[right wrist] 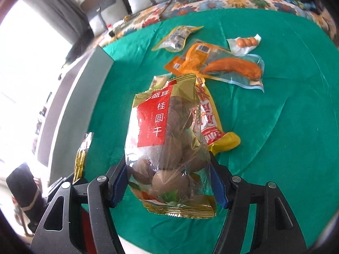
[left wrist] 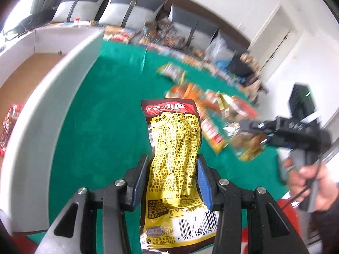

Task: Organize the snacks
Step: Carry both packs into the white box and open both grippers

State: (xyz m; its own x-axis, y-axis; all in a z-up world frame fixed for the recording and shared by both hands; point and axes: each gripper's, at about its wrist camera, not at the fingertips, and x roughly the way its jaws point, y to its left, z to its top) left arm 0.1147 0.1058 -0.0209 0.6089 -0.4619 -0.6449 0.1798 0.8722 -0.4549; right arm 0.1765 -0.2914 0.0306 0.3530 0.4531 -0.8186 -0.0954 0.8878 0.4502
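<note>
My left gripper [left wrist: 172, 169] is shut on a yellow and brown snack pouch [left wrist: 173, 148] and holds it above the green cloth [left wrist: 101, 127]. My right gripper [right wrist: 167, 175] is shut on a clear bag of dried longan [right wrist: 167, 144] with a red label and gold trim. In the left wrist view the right gripper [left wrist: 252, 127] shows at the right, over a blurred pile of snack packets [left wrist: 211, 114]. On the cloth in the right wrist view lie a yellow packet [right wrist: 209, 118], an orange sausage pack [right wrist: 228, 67], a small dark-filled packet [right wrist: 178, 38] and a pack of small eggs [right wrist: 246, 42].
A white-walled box with a brown floor [left wrist: 38, 67] stands left of the cloth, with a red packet [left wrist: 10, 120] in it. Its wall [right wrist: 74, 110] shows in the right wrist view. A patterned cover with clutter [right wrist: 211, 2] lies behind the cloth.
</note>
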